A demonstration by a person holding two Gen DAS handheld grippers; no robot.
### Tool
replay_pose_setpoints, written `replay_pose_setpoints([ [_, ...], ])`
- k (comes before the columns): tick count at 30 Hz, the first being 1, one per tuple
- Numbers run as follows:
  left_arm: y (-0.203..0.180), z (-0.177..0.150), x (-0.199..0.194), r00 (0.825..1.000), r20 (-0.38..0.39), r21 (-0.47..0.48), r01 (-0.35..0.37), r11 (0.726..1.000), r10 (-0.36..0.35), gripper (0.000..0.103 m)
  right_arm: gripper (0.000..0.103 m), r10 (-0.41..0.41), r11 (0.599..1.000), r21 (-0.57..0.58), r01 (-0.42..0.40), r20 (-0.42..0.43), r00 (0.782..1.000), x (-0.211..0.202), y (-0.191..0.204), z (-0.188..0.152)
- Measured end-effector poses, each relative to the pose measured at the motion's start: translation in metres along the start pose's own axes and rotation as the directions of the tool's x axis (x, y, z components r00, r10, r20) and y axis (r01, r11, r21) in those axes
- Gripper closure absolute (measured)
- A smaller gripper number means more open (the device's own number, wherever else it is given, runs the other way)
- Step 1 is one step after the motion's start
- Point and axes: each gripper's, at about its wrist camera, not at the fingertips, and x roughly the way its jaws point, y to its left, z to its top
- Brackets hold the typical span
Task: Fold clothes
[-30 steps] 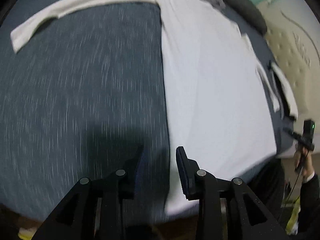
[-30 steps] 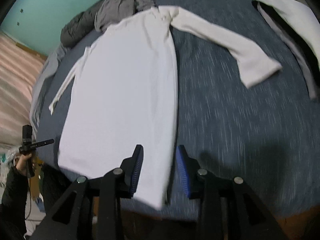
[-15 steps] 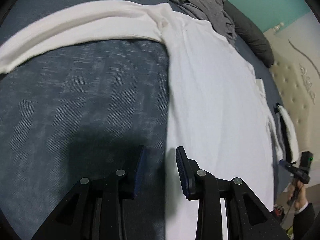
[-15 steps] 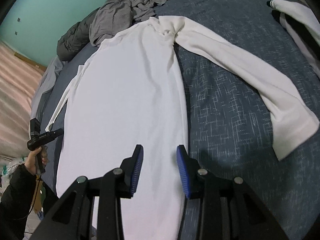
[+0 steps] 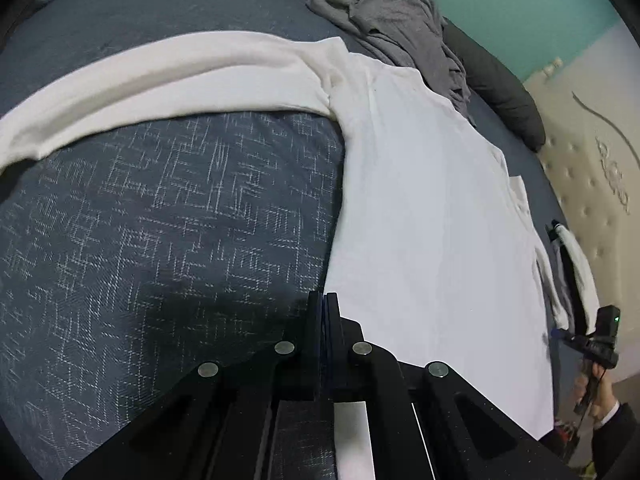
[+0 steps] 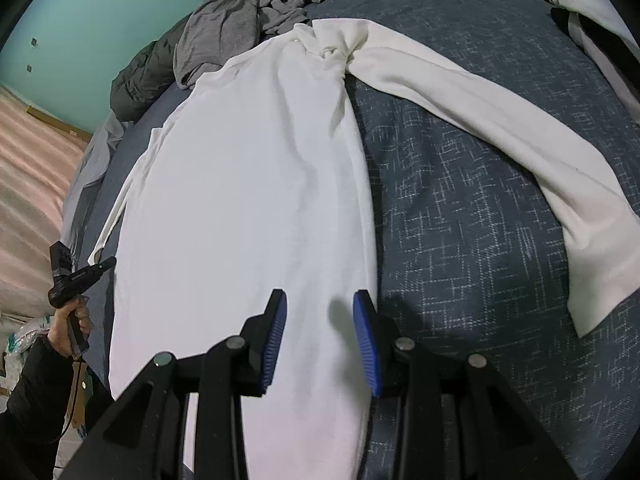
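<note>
Risk I see: my left gripper (image 5: 323, 304), jaws pressed together on the white long-sleeved shirt's (image 6: 248, 184) edge, may slip; right gripper (image 6: 320, 332) gapes empty over the hem.

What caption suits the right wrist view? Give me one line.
Right gripper, jaws open, over a white long-sleeved shirt spread on a blue bedspread, one sleeve outstretched.

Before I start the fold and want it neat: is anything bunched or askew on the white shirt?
Yes: the white shirt lies flat, but fabric is bunched in a knot of wrinkles where its outstretched sleeve joins the body.
</note>
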Motion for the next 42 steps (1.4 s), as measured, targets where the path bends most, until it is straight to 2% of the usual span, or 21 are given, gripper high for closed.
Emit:
replay_pose_setpoints([
  [4,-0.003,0.015,0.014,0.999,0.017,-0.020,-0.033,0.999,0.034,0.102,0.069,-0.005,1.000,-0.002,0.005,0.001,1.000,0.000,0.002,-0.001],
  [7,0.000,0.020,0.024,0.999,0.002,-0.022,-0.051,0.998,0.051,0.102,0.069,-0.015,1.000,-0.007,0.015,-0.003,1.000,-0.002,0.000,-0.002],
  [10,0.015,0.019,0.019,0.998,0.005,-0.041,-0.056,0.998,0.056,0.102,0.069,-0.024,1.000,0.001,0.024,-0.003,1.000,-0.004,-0.005,-0.002],
  [15,0.018,0.012,0.016,0.998,-0.023,-0.047,-0.057,0.997,0.055,0.101,0.069,-0.027,0.999,0.036,0.027,0.000,1.000,-0.004,-0.016,-0.003],
  [17,0.020,0.010,0.014,0.998,-0.035,-0.049,-0.058,0.997,0.057,0.100,0.063,-0.033,0.998,0.053,0.032,0.005,0.999,-0.003,-0.018,-0.002],
  [18,0.021,0.011,0.013,0.998,-0.035,-0.054,-0.058,0.997,0.056,0.100,0.051,-0.037,0.997,0.063,0.036,0.008,0.999,-0.003,-0.020,0.000],
  [19,0.022,0.011,0.012,0.998,-0.035,-0.059,-0.057,0.997,0.055,0.098,0.045,-0.035,0.997,0.074,0.033,0.015,0.999,-0.003,-0.021,0.001],
  [21,0.022,0.013,0.007,0.998,-0.026,-0.048,-0.058,0.997,0.057,0.097,0.045,-0.022,0.995,0.097,0.019,0.035,0.999,-0.002,-0.023,0.006],
  [23,0.023,0.012,-0.001,0.998,-0.013,-0.042,-0.057,0.998,0.056,0.091,0.045,-0.027,0.994,0.104,0.022,0.050,0.998,0.000,-0.023,0.013],
  [24,0.026,0.008,-0.009,0.999,-0.006,-0.039,-0.054,0.998,0.054,0.087,0.045,-0.028,0.994,0.106,0.022,0.056,0.998,0.001,-0.023,0.017],
  [26,0.036,-0.004,-0.031,0.999,0.010,-0.038,-0.046,0.998,0.046,0.086,0.045,-0.033,0.993,0.114,0.025,0.068,0.997,0.005,-0.023,0.027],
  [30,0.021,0.008,-0.022,0.997,0.051,-0.034,-0.055,0.998,0.057,0.078,0.045,-0.049,0.992,0.116,0.038,0.091,0.995,0.017,-0.024,0.046],
  [32,0.009,0.015,-0.016,0.995,0.074,-0.030,-0.063,0.998,0.065,0.078,0.050,-0.050,0.993,0.107,0.040,0.090,0.995,0.025,-0.024,0.055],
  [34,-0.003,0.021,-0.010,0.993,0.099,-0.026,-0.069,0.997,0.072,0.078,0.072,-0.042,0.995,0.090,0.035,0.082,0.996,0.035,-0.024,0.062],
  [35,-0.010,0.023,-0.007,0.991,0.112,-0.026,-0.069,0.997,0.072,0.078,0.077,-0.046,0.996,0.079,0.040,0.075,0.996,0.040,-0.024,0.065],
  [36,-0.015,0.022,-0.007,0.990,0.122,-0.021,-0.066,0.998,0.068,0.078,0.093,-0.052,0.996,0.071,0.047,0.071,0.996,0.044,-0.023,0.066],
  [37,-0.020,0.021,-0.007,0.989,0.132,-0.014,-0.060,0.998,0.061,0.078,0.100,-0.064,0.995,0.075,0.059,0.079,0.995,0.044,-0.025,0.066],
  [40,-0.031,0.015,-0.004,0.987,0.158,0.000,-0.045,0.999,0.044,0.077,0.101,-0.114,0.988,0.121,0.098,0.129,0.985,0.039,-0.034,0.063],
  [42,-0.031,0.007,-0.005,0.985,0.166,0.002,-0.037,0.999,0.036,0.077,0.102,-0.132,0.982,0.149,0.113,0.124,0.983,0.040,-0.042,0.060],
])
